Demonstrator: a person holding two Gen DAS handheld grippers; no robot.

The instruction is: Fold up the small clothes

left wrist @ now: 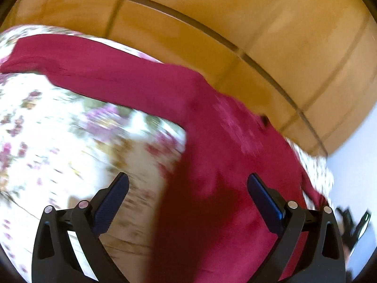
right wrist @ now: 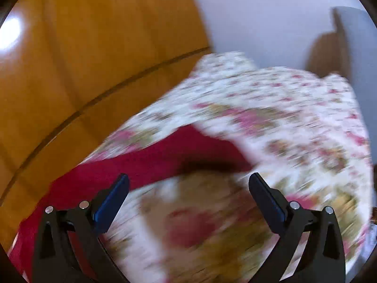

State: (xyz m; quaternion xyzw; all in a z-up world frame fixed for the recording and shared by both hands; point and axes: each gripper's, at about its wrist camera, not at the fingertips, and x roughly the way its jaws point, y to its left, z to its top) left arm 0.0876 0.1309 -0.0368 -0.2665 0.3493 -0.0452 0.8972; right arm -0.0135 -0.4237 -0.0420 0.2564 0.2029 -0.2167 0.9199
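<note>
A crimson garment [left wrist: 132, 80] lies spread on a floral bedspread [left wrist: 47, 141], one long sleeve stretching to the left. My left gripper [left wrist: 188, 179] hovers over the garment's body, jaws wide open and nothing pinched between its blue pads [left wrist: 266, 202]. In the right wrist view the same crimson garment [right wrist: 141, 162] shows at the left, partly under the left finger, with a fold of bedspread [right wrist: 282, 118] lying over its far edge. My right gripper [right wrist: 188, 179] stands wide open above the bedspread and holds nothing. Both views are blurred by motion.
Glossy wooden panelling [left wrist: 259, 23] runs close behind the bed, also seen as wooden panelling [right wrist: 94, 47] at the left. A pale wall [right wrist: 259, 11] and a wooden furniture piece [right wrist: 327, 52] stand beyond. A dark object [left wrist: 353, 224] sits off the bed's right edge.
</note>
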